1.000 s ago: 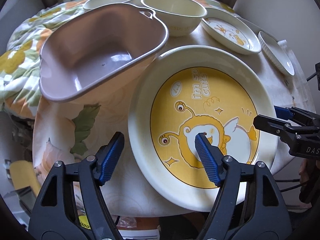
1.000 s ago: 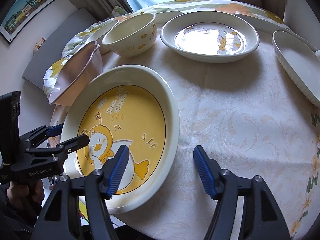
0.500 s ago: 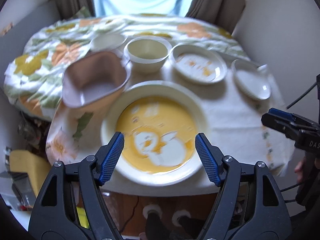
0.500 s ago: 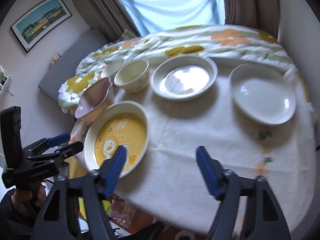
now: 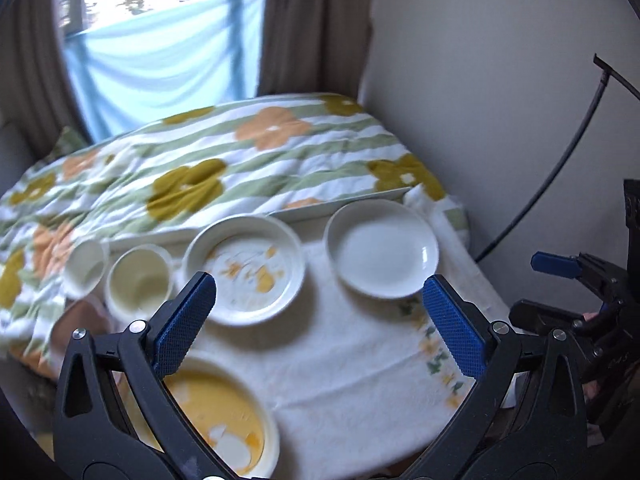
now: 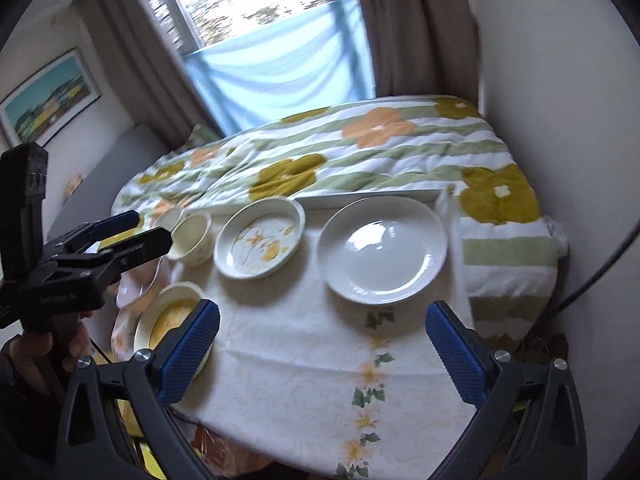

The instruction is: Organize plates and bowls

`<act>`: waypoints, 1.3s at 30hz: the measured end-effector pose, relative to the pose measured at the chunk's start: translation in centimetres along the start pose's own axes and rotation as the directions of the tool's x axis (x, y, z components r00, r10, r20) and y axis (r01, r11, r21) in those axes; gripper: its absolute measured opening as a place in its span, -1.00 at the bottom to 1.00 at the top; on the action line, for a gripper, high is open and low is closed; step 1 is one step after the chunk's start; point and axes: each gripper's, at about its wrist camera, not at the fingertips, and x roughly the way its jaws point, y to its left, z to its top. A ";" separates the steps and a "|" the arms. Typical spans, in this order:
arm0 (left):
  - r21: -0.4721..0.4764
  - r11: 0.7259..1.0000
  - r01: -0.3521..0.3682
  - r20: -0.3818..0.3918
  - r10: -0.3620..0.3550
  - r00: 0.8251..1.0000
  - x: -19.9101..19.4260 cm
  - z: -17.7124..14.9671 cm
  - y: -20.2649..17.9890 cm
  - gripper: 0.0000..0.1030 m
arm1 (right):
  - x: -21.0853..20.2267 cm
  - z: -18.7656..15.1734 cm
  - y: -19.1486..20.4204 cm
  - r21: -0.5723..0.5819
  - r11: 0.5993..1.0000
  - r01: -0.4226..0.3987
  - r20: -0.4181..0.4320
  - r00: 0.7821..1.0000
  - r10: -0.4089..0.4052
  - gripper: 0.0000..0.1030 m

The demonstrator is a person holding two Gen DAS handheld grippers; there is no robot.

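On the white tablecloth stand a plain white plate (image 5: 382,254) (image 6: 384,250), a cream plate with orange flowers (image 5: 244,270) (image 6: 258,242), a cream bowl (image 5: 138,280) (image 6: 194,238), a small cream bowl (image 5: 84,266) (image 6: 168,216), a pink dish (image 5: 80,322) (image 6: 138,280) and a big yellow cartoon plate (image 5: 220,416) (image 6: 172,310). My left gripper (image 5: 320,328) is open and empty, high above the table's front. My right gripper (image 6: 324,352) is open and empty, also held back above the front edge.
A flowered green-and-orange blanket (image 5: 208,168) (image 6: 360,152) lies behind the dishes, with a window and curtains (image 6: 280,40) beyond. A wall (image 5: 500,100) and a black cable (image 5: 560,168) are at the right. The table's front edge (image 6: 320,456) is close below.
Both grippers have pulled up and back from the yellow plate, so the whole table and the window show. Both stay open and empty. The dishes have not moved.
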 end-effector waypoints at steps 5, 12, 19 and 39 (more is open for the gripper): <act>0.041 0.990 0.136 -0.087 -0.132 0.987 6.4 4.5 -0.4 1.00 | 1.2 1.1 -2.5 0.114 0.991 0.070 -0.001 0.997 -0.071 0.99; 0.127 0.960 0.251 -0.253 -0.213 0.944 16.8 7.6 -0.2 0.99 | 6.3 1.6 -5.9 0.308 0.937 0.166 -0.083 0.986 -0.147 0.99; 0.129 0.927 0.352 -0.423 -0.270 0.865 25.4 6.0 0.2 0.36 | 11.8 -0.5 -8.3 0.516 0.833 0.201 -0.164 0.977 -0.135 0.56; 0.157 0.905 0.396 -0.487 -0.278 0.828 30.5 4.7 0.3 -0.59 | 16.2 -1.6 -9.9 0.579 0.767 0.277 -0.197 0.960 -0.199 -0.64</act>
